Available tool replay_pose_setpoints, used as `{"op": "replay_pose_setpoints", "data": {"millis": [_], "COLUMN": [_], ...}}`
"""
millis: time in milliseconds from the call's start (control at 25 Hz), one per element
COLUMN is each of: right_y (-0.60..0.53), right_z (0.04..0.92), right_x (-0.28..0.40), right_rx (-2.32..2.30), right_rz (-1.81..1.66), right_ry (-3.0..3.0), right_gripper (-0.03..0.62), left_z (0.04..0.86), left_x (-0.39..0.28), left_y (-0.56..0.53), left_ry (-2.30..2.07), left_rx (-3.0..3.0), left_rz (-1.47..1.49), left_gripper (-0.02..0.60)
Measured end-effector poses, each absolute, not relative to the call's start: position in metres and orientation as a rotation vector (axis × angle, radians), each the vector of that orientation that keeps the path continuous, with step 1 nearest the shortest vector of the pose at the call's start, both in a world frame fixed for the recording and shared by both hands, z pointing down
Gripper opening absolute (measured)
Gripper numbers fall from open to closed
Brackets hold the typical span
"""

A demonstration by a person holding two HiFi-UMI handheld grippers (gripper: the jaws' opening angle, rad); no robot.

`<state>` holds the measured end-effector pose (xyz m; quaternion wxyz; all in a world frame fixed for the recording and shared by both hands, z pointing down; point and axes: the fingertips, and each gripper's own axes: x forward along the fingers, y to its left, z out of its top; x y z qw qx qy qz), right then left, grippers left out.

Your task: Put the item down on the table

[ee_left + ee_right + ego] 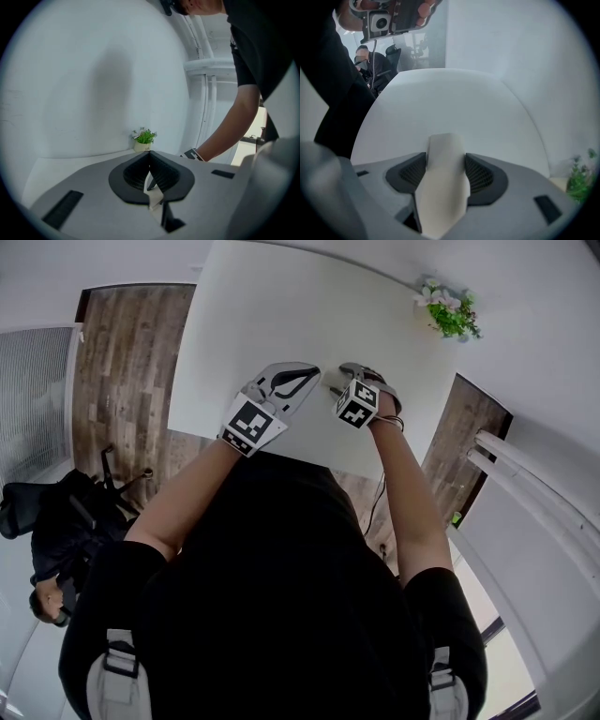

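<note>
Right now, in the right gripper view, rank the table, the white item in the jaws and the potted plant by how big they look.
1. table, filling most of the view.
2. white item, clamped right at the camera, so nearness inflates it.
3. potted plant, small at the far right edge.

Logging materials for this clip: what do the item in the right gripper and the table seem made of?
The item in the right gripper: off-white, matte, smooth, creased; probably card or thin plastic. The table: plain white, smooth, no grain; likely laminate or painted board.
</note>
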<state>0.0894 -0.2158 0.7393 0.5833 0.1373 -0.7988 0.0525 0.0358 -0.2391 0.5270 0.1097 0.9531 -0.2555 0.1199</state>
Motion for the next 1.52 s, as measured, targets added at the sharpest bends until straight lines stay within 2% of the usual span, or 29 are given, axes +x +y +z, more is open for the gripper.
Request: {"op": "replay_pose_setpoints", "data": {"millis": [200, 520, 760, 920, 1080, 1280, 1480, 1520], "right_y": [-0.215, -0.219, -0.203, -0.193, -0.178, -0.160, -0.148, -0.145], "right_z": [0.730, 0.661, 0.584, 0.527, 0.474, 0.417, 0.379, 0.374], "right_x": [0.088, 0.088, 0.103, 0.109, 0.117, 0.124, 0.131, 0.131], "right_rx": [0.368, 0.642, 0.881, 1.020, 1.122, 1.198, 1.271, 1.277], "right_rz": [0.195, 0.389, 0.573, 0.560, 0.482, 0.369, 0.244, 0.228], "right_ry": [-1.914, -2.158, -2.384, -2.531, -2.639, -2.775, -2.827, -2.835], "right_gripper": [0.278, 0.279, 0.275, 0.258, 0.146, 0.103, 0.003, 0.003], "left_z": [0.526, 0.507, 0.479, 0.461, 0.437, 0.405, 0.376, 0.373], "left_x": [0.034, 0.038, 0.041, 0.045, 0.055, 0.072, 0.083, 0.084], "left_y": [-0.237, -0.230, -0.213, -0.202, -0.192, -0.177, -0.163, -0.160], "left_ry": [-0.757, -0.764, -0.768, -0.762, -0.758, -0.726, -0.710, -0.710], "left_rx": [2.799, 2.824, 2.846, 2.854, 2.879, 2.932, 2.960, 2.962], "left_rz": [0.349, 0.322, 0.297, 0.271, 0.217, 0.153, 0.086, 0.078], "left_gripper": [-0.006, -0.006, -0.006, -0.006, -0.006, -0.006, -0.006, -0.006]}}
